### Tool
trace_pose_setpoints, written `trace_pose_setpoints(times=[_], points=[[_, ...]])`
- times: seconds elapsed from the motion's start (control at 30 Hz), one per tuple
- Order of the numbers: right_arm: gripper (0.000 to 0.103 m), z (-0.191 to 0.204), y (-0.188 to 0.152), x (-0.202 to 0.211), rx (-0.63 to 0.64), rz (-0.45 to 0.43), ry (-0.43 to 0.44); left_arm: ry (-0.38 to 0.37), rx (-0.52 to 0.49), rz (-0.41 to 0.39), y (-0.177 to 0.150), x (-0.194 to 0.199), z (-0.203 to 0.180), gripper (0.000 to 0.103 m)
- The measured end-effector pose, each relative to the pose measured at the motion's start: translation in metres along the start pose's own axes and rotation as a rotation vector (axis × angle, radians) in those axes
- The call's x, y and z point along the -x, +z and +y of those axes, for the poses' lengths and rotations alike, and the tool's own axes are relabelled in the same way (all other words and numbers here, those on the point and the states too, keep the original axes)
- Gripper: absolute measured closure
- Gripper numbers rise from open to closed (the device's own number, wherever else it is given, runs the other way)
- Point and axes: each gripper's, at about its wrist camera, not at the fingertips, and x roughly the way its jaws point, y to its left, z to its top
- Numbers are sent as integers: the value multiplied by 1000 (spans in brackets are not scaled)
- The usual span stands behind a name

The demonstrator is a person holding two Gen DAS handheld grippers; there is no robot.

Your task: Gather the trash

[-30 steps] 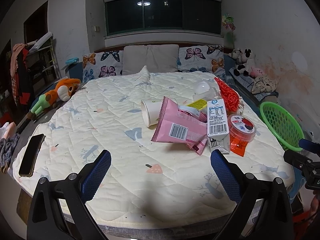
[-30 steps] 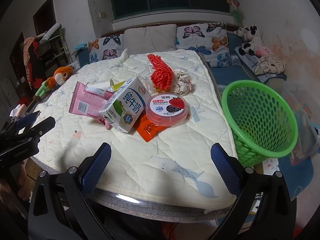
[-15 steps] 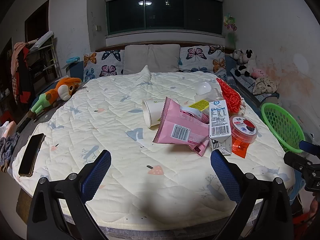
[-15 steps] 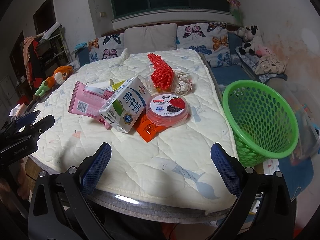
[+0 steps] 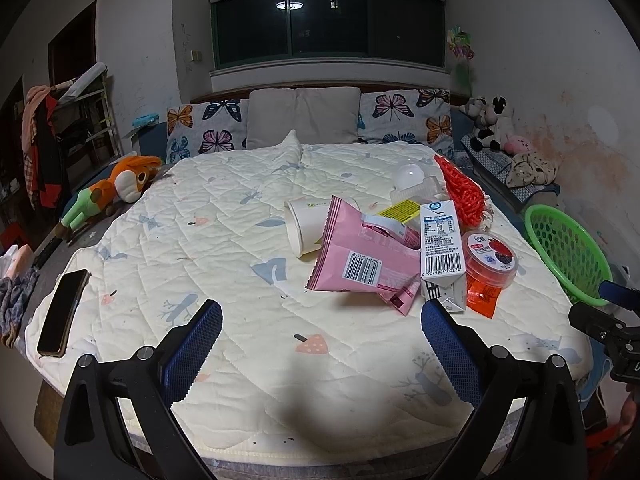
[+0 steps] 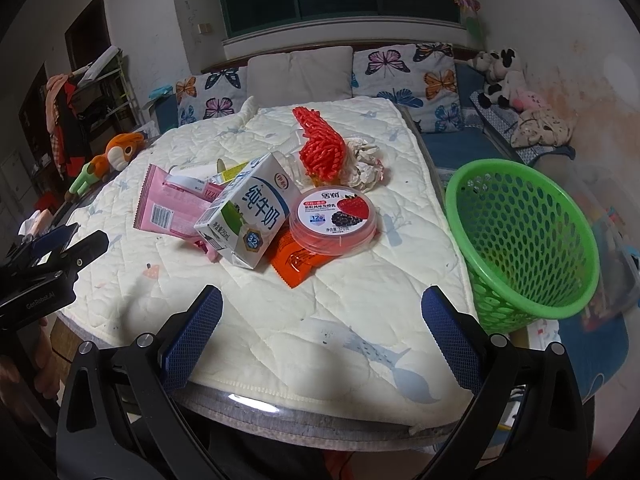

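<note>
Trash lies piled on the bed: a pink snack bag, a white milk carton, a red yogurt tub, an orange wrapper, a paper cup, red netting and crumpled paper. A green basket stands off the bed's right side. My left gripper is open, short of the pile. My right gripper is open too, over the bed's near edge.
A phone lies at the bed's left edge. A plush toy sits at the left, pillows at the head, more plush toys at the right. The left gripper's body shows at the right view's left edge.
Both views have shifted only slightly; the pile sits a little farther off in the left wrist view. Both grippers stay open and nothing was picked up.
</note>
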Motion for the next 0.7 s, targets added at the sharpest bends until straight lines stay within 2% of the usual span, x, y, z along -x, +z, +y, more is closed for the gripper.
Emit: trace_pose_setpoints(times=[0.7], points=[[4, -2, 12, -19, -1, 12, 25, 4, -2, 31, 13, -22, 5, 6]])
